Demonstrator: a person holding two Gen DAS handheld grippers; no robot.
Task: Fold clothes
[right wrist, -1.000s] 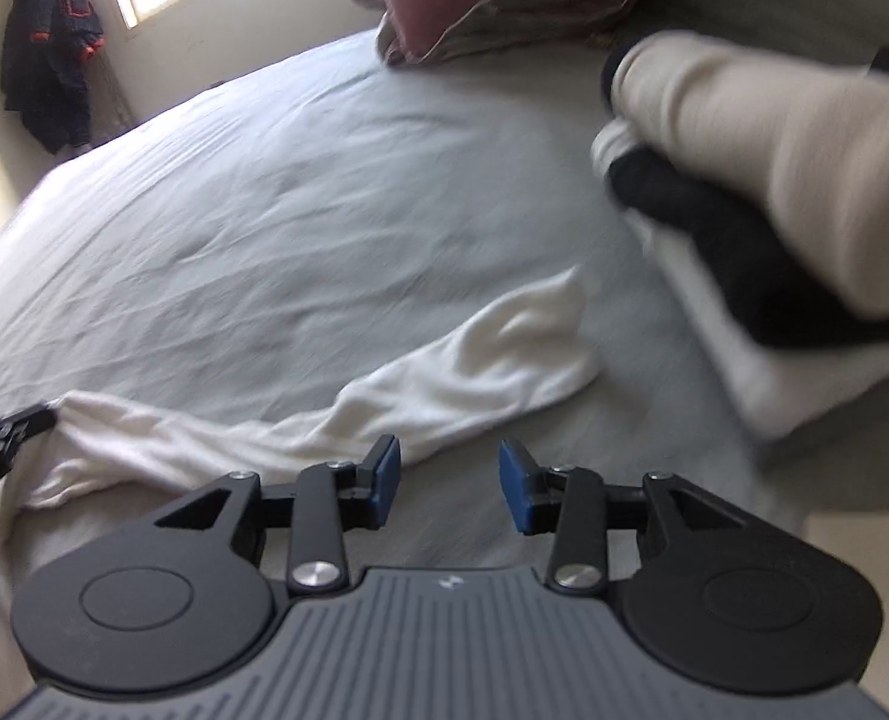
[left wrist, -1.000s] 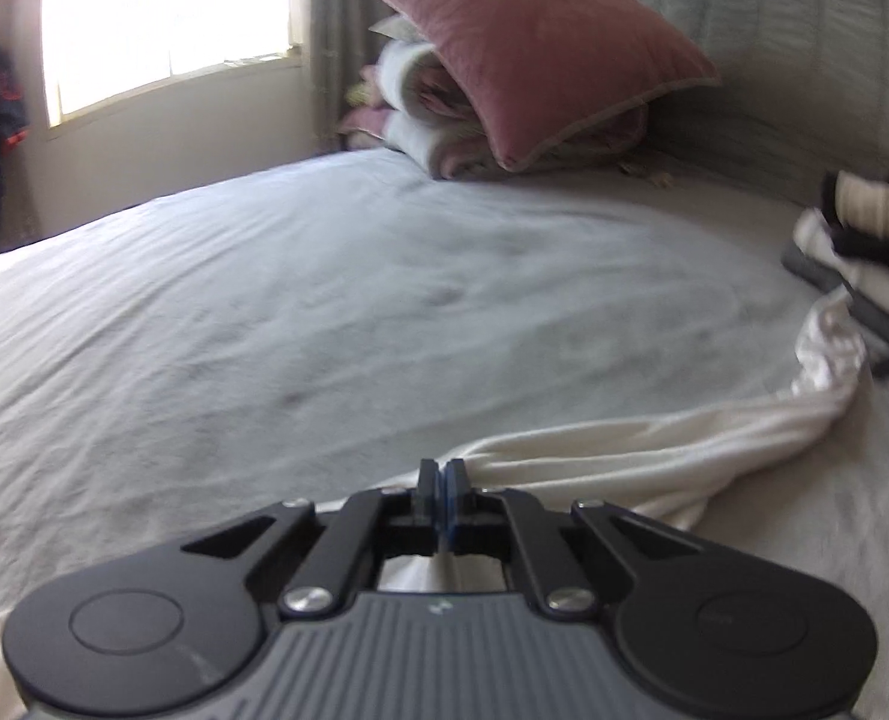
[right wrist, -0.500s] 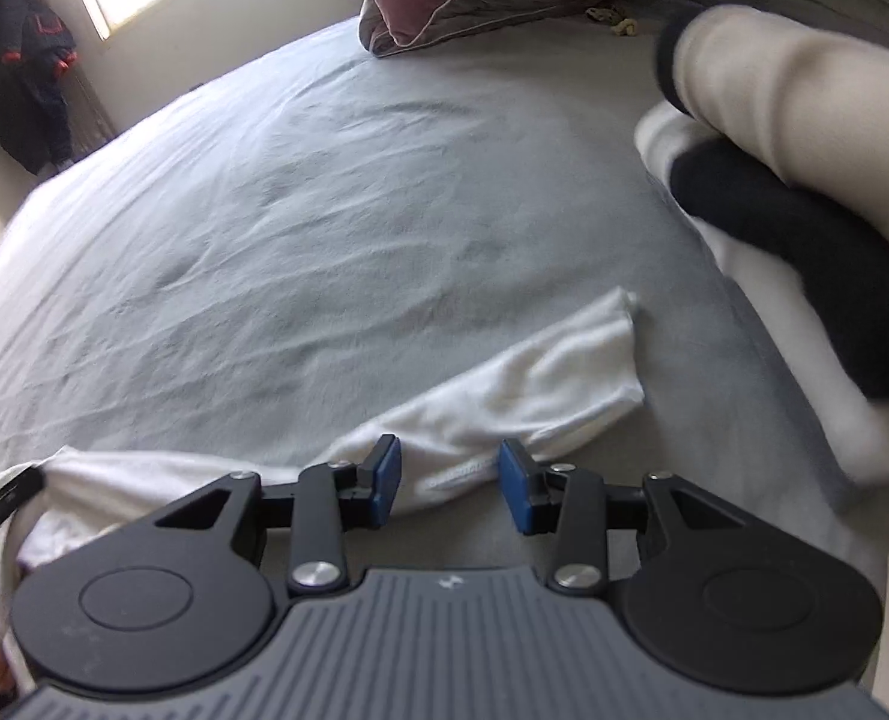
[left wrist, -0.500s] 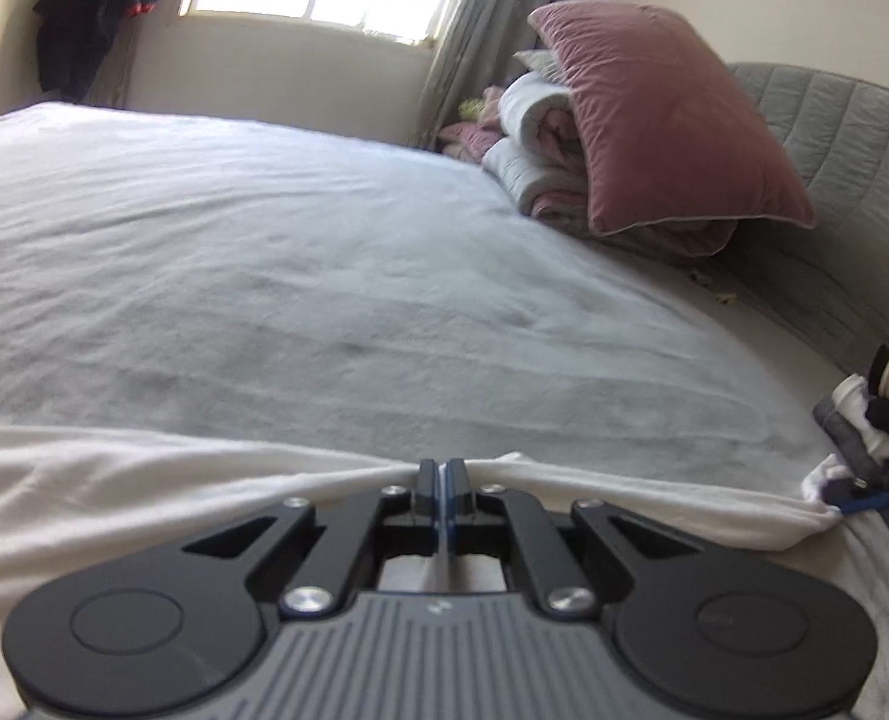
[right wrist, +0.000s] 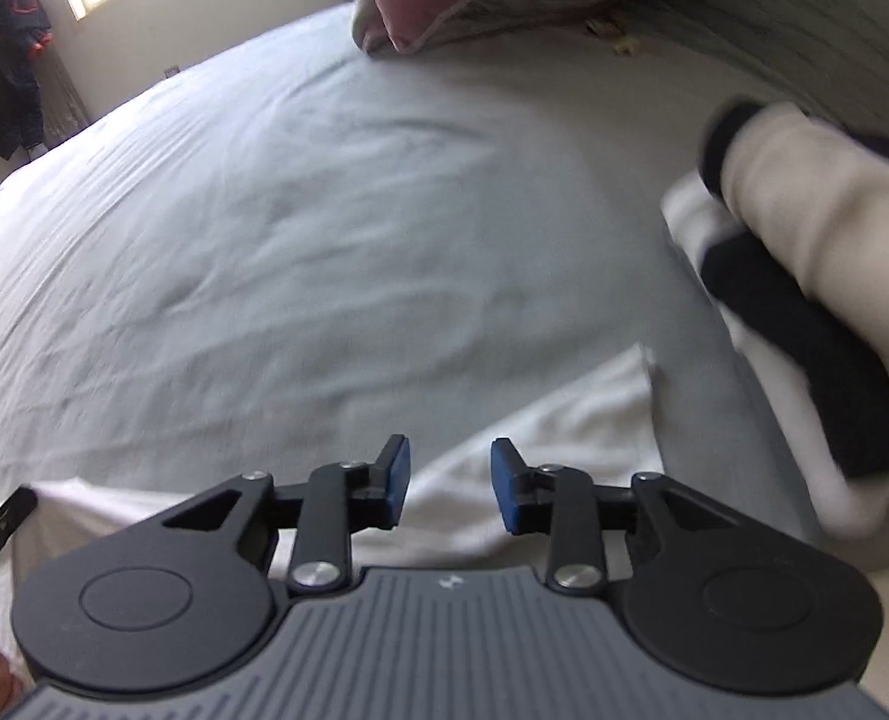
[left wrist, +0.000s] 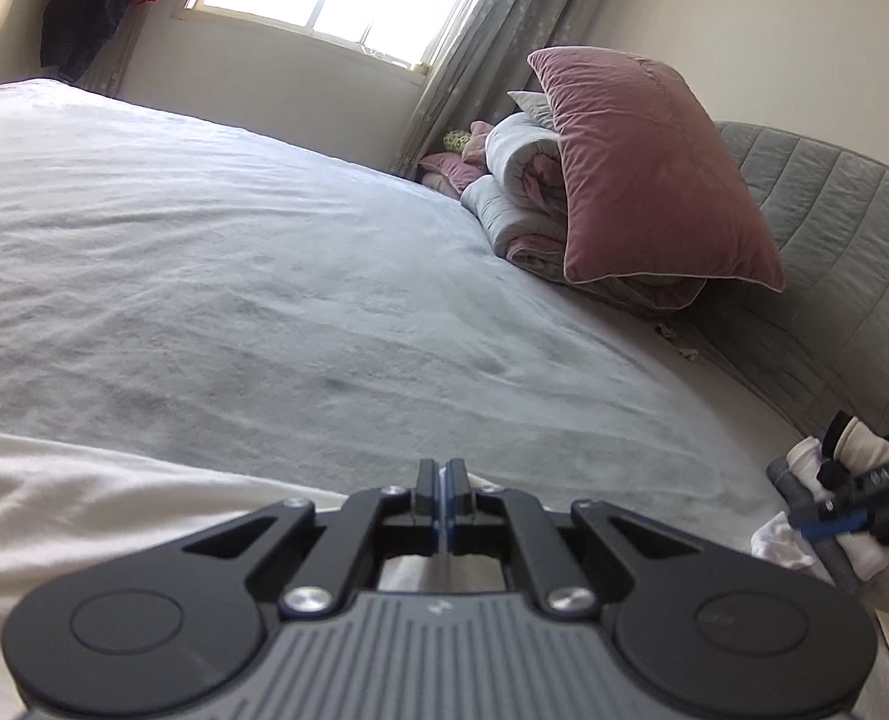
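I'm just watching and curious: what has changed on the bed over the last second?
The left gripper, shut on the white garment, rolled while pulling it out flatter across the grey bed. The right gripper hovers over the garment's far end; its jaws have just been opening, gripping nothing. The folded pile and pink pillow stayed put.

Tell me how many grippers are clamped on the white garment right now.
1. The left gripper is shut on the white garment at its near edge. The right gripper hovers open over the garment's other end, beside the folded clothes stack.
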